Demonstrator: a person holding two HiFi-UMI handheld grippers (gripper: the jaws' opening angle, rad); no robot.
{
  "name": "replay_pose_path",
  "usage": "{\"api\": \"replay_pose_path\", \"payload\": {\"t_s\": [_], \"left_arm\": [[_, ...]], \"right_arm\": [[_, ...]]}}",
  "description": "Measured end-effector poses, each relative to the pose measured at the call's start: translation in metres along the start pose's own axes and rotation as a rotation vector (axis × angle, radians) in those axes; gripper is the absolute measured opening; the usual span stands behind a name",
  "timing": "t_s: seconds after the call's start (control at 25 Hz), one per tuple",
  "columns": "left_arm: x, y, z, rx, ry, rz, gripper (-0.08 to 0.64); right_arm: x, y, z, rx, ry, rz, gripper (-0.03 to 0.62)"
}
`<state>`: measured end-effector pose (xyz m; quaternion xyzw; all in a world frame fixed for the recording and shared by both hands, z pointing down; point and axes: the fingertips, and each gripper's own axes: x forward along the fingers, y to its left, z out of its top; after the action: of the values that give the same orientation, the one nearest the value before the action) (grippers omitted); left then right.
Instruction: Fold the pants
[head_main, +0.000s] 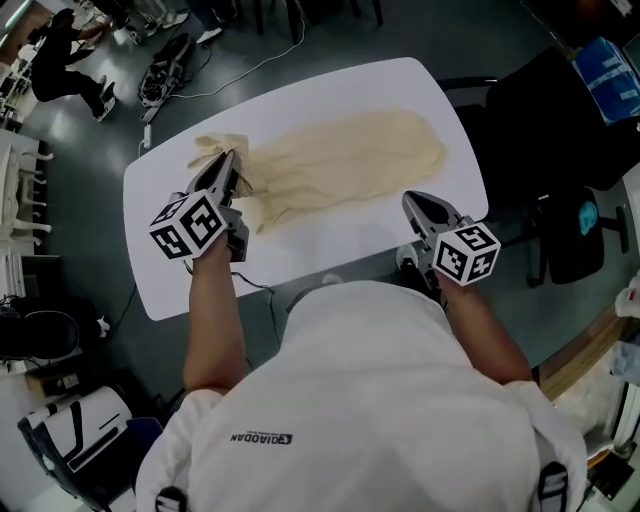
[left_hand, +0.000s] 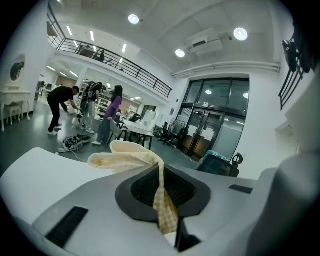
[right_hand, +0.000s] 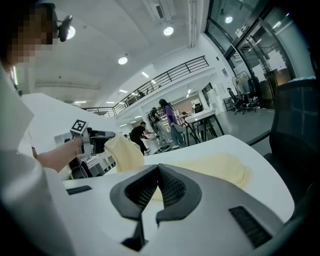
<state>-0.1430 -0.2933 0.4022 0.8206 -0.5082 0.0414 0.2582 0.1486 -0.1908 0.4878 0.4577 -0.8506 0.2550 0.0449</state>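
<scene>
At the left end of the white counter (head_main: 300, 255), the left tongs (head_main: 231, 165) are clamped on a pinch of the pants (head_main: 350, 160). The cream cloth is lifted a little off the top there. In the left gripper view a strip of the pants (left_hand: 162, 200) runs down between the pads of those tongs (left_hand: 161, 172), and a loose fold flops over to the left beyond them. The rest of the pants lies flat across the middle of the counter, with the broad end toward the right. Just near of that end, at the counter's near right edge, the right tongs (head_main: 411, 201) have their pads together with nothing between them. The right gripper view shows these tongs (right_hand: 158, 171) with the pants (right_hand: 220, 167) lying beyond. A dark chair (head_main: 560, 130) stands past the right end.
</scene>
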Motion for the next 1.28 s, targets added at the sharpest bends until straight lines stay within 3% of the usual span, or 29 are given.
{"api": "replay_pose_path", "payload": {"t_s": [0.24, 0.52, 0.92, 1.28], "left_arm": [[0.020, -0.038, 0.007, -0.006, -0.027, 0.050, 0.051], [0.070, -0.080, 0.012, 0.016, -0.032, 0.105, 0.051], [0.114, -0.139, 0.007, 0.103, 0.026, 0.118, 0.052], [0.158, -0.185, -0.004, 0.136, 0.060, 0.103, 0.051]], "right_arm": [[0.008, -0.034, 0.010, -0.006, 0.076, 0.097, 0.017], [0.005, -0.097, 0.042, -0.016, 0.063, 0.157, 0.017], [-0.012, -0.148, 0.059, -0.002, 0.053, 0.189, 0.017], [-0.025, -0.187, 0.067, 0.013, 0.043, 0.207, 0.017]]}}
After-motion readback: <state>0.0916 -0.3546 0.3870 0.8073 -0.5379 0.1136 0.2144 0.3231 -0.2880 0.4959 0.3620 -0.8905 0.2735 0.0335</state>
